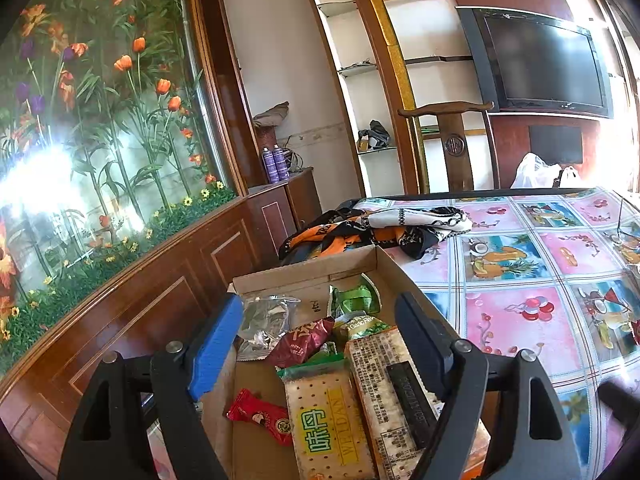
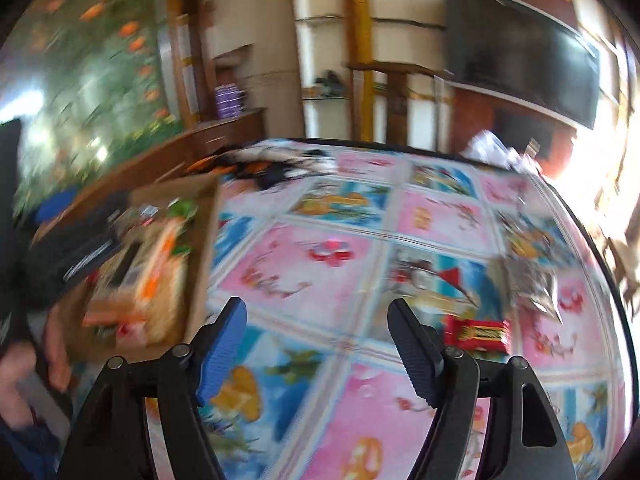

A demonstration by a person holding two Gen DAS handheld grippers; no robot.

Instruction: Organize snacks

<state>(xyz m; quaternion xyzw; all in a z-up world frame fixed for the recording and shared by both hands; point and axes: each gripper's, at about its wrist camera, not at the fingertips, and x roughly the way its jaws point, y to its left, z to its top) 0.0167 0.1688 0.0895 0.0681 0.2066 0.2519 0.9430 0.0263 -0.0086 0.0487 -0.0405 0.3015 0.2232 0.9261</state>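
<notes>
Our left tongs (image 1: 320, 344) hang wide over the cardboard box (image 1: 360, 258), cracker packs (image 1: 332, 424) and small snacks lying inside. Our right tongs (image 2: 316, 344) gape wide too, nothing between them, above the patterned surface (image 2: 320, 264); a red packet (image 2: 476, 332) lies just beside them.

Snack packets (image 1: 332, 364) in cardboard box (image 1: 304, 270)

Matt cardboard box (image 1: 360, 264), glossy plastic tablecloth (image 1: 520, 320), shiny foil snack packet (image 1: 264, 324).
</notes>
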